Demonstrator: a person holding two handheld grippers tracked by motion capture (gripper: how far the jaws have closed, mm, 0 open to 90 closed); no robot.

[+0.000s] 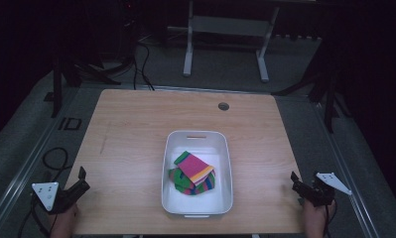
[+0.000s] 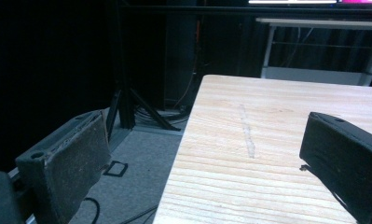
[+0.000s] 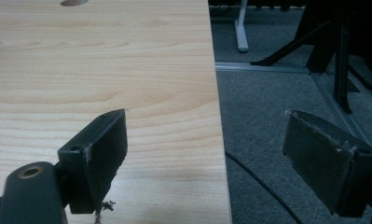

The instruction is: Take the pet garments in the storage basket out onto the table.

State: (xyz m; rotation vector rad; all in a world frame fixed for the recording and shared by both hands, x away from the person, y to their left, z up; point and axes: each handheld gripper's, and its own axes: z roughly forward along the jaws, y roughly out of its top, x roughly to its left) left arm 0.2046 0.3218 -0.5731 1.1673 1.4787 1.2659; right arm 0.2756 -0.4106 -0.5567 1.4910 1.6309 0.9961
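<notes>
Striped cloths (image 1: 194,173), folded and stacked in pink, green, yellow and blue, lying inside a white tub (image 1: 171,163) near the front middle of the wooden worktop (image 1: 131,139). Top cloth tilted across the pile beneath, all within the tub's walls.

Left gripper (image 1: 80,179) parked at the front left corner of the worktop, well apart from the tub, jaws spread wide, nothing between them, one jaw over the wood and the other past the edge above grey carpet (image 2: 141,168).

Right gripper (image 1: 296,182) at the front right edge, likewise well apart from the tub, jaws gaping wide and empty, straddling the worktop's edge. Small round hole (image 1: 224,106) near the far edge of the worktop.
</notes>
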